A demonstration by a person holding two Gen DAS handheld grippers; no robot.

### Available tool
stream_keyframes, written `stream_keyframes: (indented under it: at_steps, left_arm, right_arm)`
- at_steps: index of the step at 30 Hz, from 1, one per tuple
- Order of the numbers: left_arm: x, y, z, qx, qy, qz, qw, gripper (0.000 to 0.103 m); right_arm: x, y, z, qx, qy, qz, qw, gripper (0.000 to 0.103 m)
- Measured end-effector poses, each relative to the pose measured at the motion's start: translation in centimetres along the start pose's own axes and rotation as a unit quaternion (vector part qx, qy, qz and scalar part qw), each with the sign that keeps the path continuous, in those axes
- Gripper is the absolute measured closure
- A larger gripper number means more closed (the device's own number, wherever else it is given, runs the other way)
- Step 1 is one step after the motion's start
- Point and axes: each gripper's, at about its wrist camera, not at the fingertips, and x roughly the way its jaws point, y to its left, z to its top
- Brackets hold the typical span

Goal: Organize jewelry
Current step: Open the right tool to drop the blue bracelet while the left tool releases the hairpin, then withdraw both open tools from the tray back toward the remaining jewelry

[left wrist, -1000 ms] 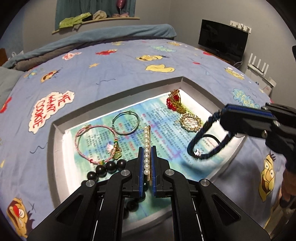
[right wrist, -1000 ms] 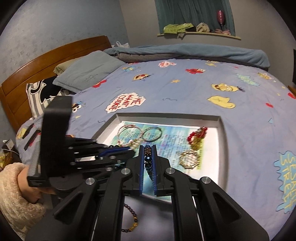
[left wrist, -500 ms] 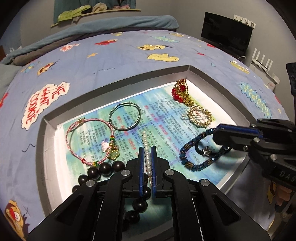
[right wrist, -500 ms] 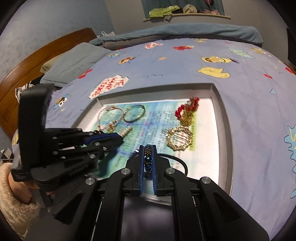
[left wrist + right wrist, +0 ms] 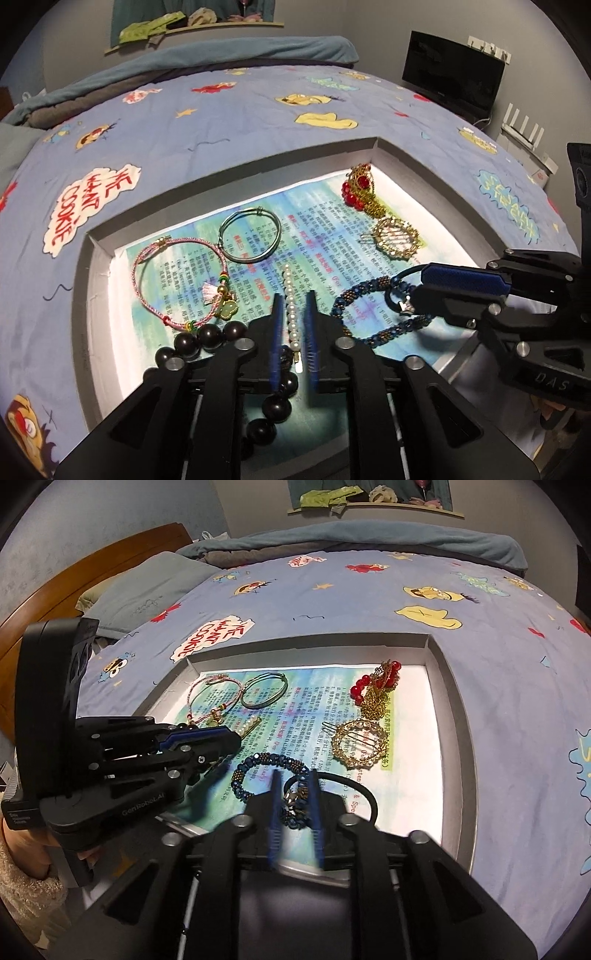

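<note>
Pearl strand [image 5: 290, 309] lies in tray [image 5: 85, 295] betw. left gripper [image 5: 293, 319] jaws, just opened, not pinching; right gripper [image 5: 294, 798] likewise spread around blue bead bracelet [image 5: 258, 764]; both light, limp, slippery; grip mid-strand.

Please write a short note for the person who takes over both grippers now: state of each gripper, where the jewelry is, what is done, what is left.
Left gripper: jaws just opened, pearl strand lies loose between them on the tray.
Right gripper: jaws just opened, blue beaded bracelet released onto the tray paper.
Also in the tray: pink cord bracelet, silver bangle, red-and-gold piece, round gold hairpin, dark bead bracelet.
Done: both pieces set down.
Left: probably withdraw both grippers; no other jewelry visible outside the tray.
</note>
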Motion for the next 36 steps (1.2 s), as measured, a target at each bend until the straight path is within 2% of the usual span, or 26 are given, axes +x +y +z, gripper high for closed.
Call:
stream_keyframes:
  at_steps: [1, 4, 6, 11, 16, 18, 20, 22, 25, 27, 32, 36]
  left_arm:
    - [-0.2, -0.1, -0.1, 0.001, -0.002, 0.0, 1.0, 0.08]
    - [-1.0, -0.3, -0.1, 0.004, -0.01, 0.004, 0.9999, 0.079]
    - [-1.4, -0.4, -0.2, 0.003, -0.013, 0.005, 0.9999, 0.079]
    - [-2.5, -0.3, -0.4, -0.004, -0.019, 0.011, 0.9997, 0.076]
    - [-4.0, 0.1, -0.7, -0.014, -0.03, 0.016, 0.9993, 0.071]
    - [-4.9, 0.1, -0.9, -0.016, -0.036, 0.02, 0.999, 0.065]
    - [-5.8, 0.1, -1.1, -0.016, -0.044, 0.025, 0.9986, 0.05]
    - [-6.8, 0.1, -1.5, -0.015, -0.053, 0.033, 0.998, 0.042]
    - [-7.8, 0.0, -2.1, -0.011, -0.058, 0.04, 0.9975, 0.039]
    - [-8.3, 0.0, -2.4, -0.013, -0.06, 0.043, 0.9972, 0.033]
    - [-9.7, 0.5, -3.5, -0.02, -0.062, 0.05, 0.9966, 0.024]
    - [-10.9, 1.0, -4.3, -0.033, -0.068, 0.059, 0.9954, 0.013]
  right_arm:
    - [-0.2, 0.0, -0.1, 0.001, -0.002, -0.001, 1.0, 0.081]
    - [-0.7, -0.2, -0.2, 0.008, -0.006, -0.005, 1.0, 0.08]
    - [-1.3, -0.4, -0.3, 0.012, -0.011, -0.009, 1.0, 0.071]
    - [-2.6, -0.8, -0.6, 0.021, -0.021, -0.015, 0.999, 0.07]
    - [-4.3, -0.6, -0.7, 0.019, -0.037, -0.025, 0.999, 0.057]
    - [-5.1, -0.4, -0.8, 0.016, -0.045, -0.03, 0.998, 0.048]
    - [-6.0, -0.3, -0.9, 0.015, -0.054, -0.035, 0.998, 0.04]
    - [-6.8, -0.2, -1.0, 0.015, -0.062, -0.039, 0.997, 0.029]
    - [-7.7, 0.0, -1.2, 0.013, -0.071, -0.046, 0.996, 0.02]
    - [-8.1, 0.1, -1.4, 0.013, -0.074, -0.05, 0.996, 0.014]
    - [-9.4, 0.2, -1.8, 0.01, -0.082, -0.057, 0.995, 0.006]
    - [-10.2, 0.2, -2.0, 0.01, -0.089, -0.071, 0.993, 0.006]
